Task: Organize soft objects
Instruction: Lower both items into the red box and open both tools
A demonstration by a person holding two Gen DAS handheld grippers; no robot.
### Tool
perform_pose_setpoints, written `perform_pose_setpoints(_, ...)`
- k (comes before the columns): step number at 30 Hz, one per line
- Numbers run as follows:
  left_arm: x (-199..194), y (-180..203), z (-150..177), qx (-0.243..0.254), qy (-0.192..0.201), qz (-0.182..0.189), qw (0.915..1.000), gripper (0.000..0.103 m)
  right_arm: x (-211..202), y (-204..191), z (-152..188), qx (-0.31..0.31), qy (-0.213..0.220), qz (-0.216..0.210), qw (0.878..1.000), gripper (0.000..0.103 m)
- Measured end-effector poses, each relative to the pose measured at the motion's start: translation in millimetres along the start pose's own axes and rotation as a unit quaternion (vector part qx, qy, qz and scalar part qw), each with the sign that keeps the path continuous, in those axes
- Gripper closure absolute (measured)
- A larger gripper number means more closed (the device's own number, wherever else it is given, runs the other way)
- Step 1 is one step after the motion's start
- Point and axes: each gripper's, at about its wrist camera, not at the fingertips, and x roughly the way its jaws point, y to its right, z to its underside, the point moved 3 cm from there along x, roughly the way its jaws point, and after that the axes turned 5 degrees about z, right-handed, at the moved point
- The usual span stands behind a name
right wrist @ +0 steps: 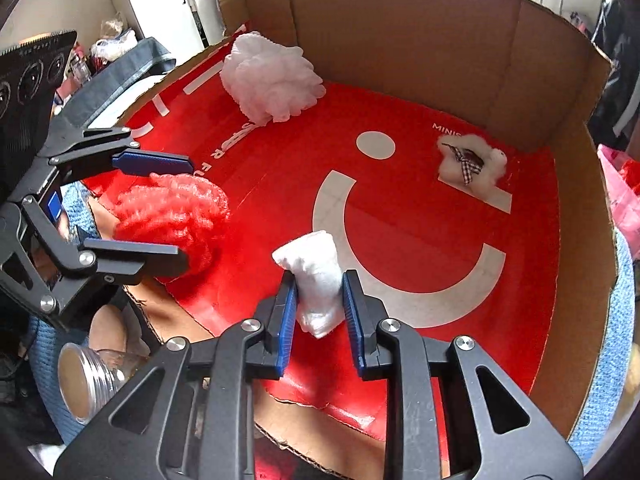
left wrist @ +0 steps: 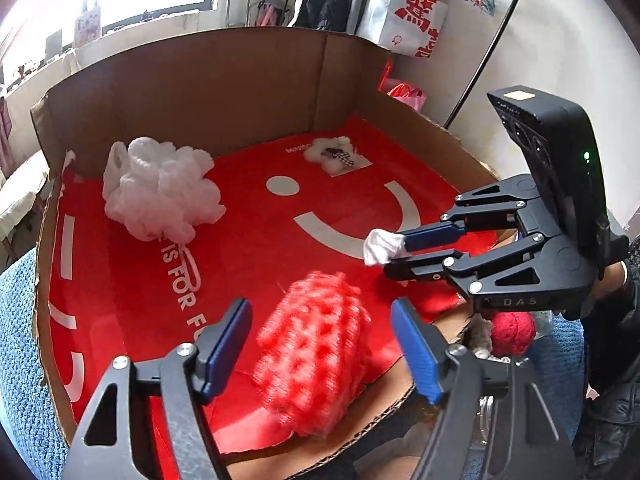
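Cardboard box (right wrist: 420, 40) holds white pouf (right wrist: 272, 76), bow tuft (right wrist: 472, 160), red mesh sponge (left wrist: 316, 360) between wide-open left gripper (left wrist: 320, 356); right gripper (right wrist: 320, 304) pinches white wad (right wrist: 316, 280).

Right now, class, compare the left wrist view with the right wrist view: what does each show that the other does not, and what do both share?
Only the left wrist view shows a red ball outside the box's near edge, and a white bag with red characters behind the box.

Only the right wrist view shows a clear jar lying at lower left.

Both show the cardboard box with its red liner, the white puff, the small fluff with a checked bow, the red mesh puff between the left gripper's open fingers, and the white wad pinched by the right gripper.
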Motion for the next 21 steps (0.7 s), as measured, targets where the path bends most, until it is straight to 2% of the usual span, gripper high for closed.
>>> perform_pose_setpoints(3, -1.6, -2.2, 0.3, -0.006, 0.003, 0.002, 1.0, 0.023, 0.3, 2.0, -0.4, 0.006, 0.0, -0.004, 1.0, 0.079)
perform_pose_setpoints(21, -14.9, -2.3, -0.9, 0.002, 0.028, -0.016, 0.9995, 0.013, -1.4, 2.8, -1.4, 0.015, 0.004, -0.002, 1.0, 0.076)
